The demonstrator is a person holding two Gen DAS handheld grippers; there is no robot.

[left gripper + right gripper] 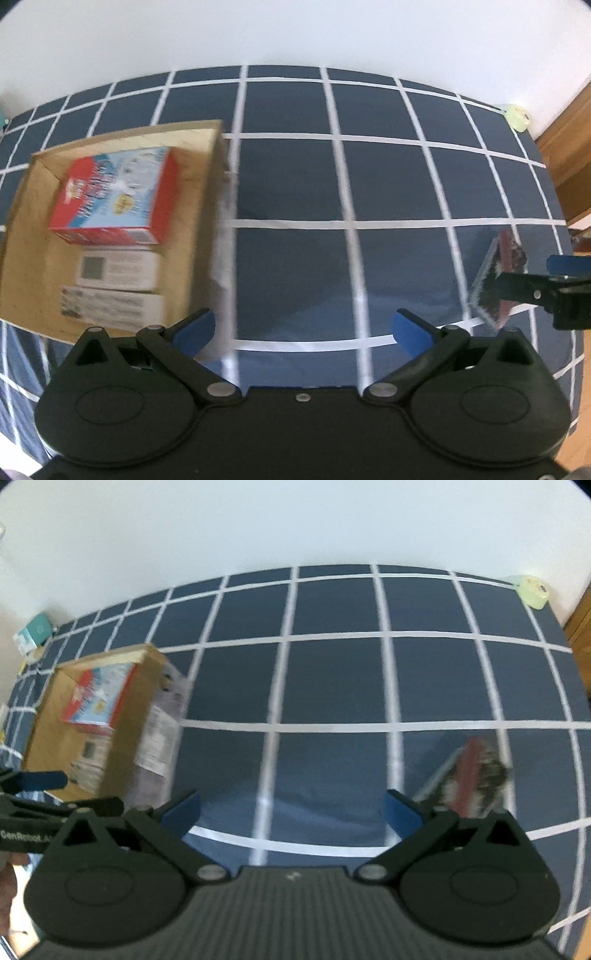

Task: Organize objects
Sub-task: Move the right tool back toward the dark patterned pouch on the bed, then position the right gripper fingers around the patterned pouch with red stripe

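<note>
While three boxes already lay in the cardboard tray (199,192) at left of frame, I judged one left: the red packet (469,775) at lower right, unheld. Both my left gripper (303,328) and right gripper (291,808) stood spread, empty.

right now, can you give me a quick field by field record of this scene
surface: blue cloth with white grid
cardboard box: on the cloth's left side, open top
in box: red and blue carton above two white packs
loose item: red and black packet, right side of the cloth, outside the box
left claw: open, empty
right claw: open, empty
far right corner: pale green tape roll
</note>
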